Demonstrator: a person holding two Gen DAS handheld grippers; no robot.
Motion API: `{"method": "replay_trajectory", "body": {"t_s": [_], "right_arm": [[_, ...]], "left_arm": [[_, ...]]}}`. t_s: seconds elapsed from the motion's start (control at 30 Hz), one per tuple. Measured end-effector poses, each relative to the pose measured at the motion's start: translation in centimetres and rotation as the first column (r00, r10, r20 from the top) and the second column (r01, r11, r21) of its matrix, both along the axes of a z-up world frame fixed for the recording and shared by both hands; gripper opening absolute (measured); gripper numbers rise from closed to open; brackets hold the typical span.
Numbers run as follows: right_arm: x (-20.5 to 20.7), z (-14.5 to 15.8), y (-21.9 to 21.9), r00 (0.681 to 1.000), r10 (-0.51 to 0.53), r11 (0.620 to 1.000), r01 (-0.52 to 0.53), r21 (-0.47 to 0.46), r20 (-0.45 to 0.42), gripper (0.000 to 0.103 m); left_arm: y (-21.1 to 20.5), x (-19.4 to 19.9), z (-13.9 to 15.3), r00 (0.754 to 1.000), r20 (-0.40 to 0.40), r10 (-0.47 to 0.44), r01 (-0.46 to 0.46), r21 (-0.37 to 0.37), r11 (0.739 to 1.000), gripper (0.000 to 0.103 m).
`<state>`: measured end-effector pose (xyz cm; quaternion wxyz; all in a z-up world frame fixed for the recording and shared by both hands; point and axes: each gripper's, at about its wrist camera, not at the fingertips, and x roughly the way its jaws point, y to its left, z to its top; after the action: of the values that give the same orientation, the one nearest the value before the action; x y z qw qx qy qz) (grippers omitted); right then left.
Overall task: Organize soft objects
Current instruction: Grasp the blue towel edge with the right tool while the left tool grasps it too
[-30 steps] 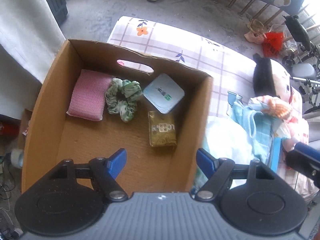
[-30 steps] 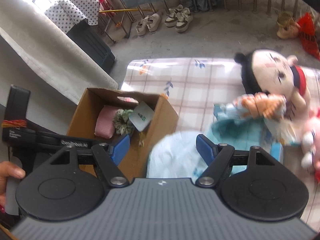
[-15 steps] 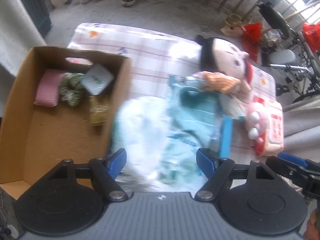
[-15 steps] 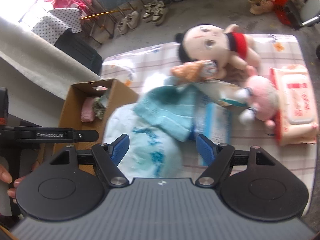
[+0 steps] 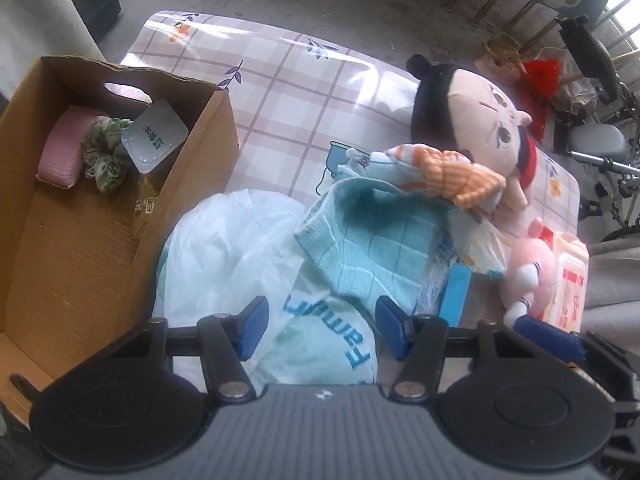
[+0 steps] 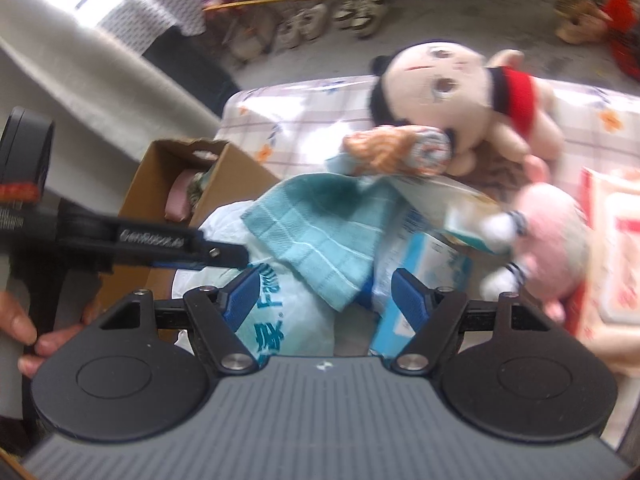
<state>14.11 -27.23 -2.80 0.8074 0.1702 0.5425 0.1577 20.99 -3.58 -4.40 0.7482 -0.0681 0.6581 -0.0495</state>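
Both grippers, left gripper (image 5: 318, 330) and right gripper (image 6: 326, 294), spread apart, empty, over teal towel (image 5: 372, 240) draped on plastic bag (image 5: 232, 248) beside cardboard box (image 5: 80, 240); pinch a towel fold, not the bag

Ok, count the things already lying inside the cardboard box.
3 plainly visible: pink sponge far left, green scrunchie beside it, pale packet right. Something behind the cardboard box wall may be hidden.
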Motion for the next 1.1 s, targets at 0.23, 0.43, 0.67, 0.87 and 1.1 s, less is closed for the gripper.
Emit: {"method": "replay_trajectory", "body": {"t_s": [0.23,0.43,0.67,0.87,1.1], "right_arm": [[3.4,-2.7,3.0,0.996,0.089,0.996,-0.089,-0.01,-0.001,0.062],[4.9,-4.7,4.4,0.989,0.145,0.989,-0.145,-0.013,-0.021,0.059],[5.3,-5.6,5.6,0.985,0.171,0.985,-0.172,-0.014,-0.03,0.059],[5.5,-6.1,5.9,0.982,0.184,0.983,-0.185,-0.023,-0.032,0.059],[6.0,-6.8,6.3,0.982,0.186,0.982,-0.187,-0.032,-0.032,0.062]], "left_arm": [[-0.2,2.6,-1.5,0.998,-0.01,-0.063,0.063,-0.015,0.998,0.041],[-0.8,4.0,-2.5,0.993,-0.019,-0.119,0.119,-0.013,0.993,0.033],[-0.6,5.2,-3.6,0.99,-0.047,-0.137,0.136,-0.014,0.991,0.029],[-0.5,5.9,-4.2,0.991,-0.063,-0.121,0.12,-0.023,0.993,0.045],[-1.2,6.3,-4.7,0.986,-0.073,-0.149,0.148,-0.02,0.989,0.006]]}}
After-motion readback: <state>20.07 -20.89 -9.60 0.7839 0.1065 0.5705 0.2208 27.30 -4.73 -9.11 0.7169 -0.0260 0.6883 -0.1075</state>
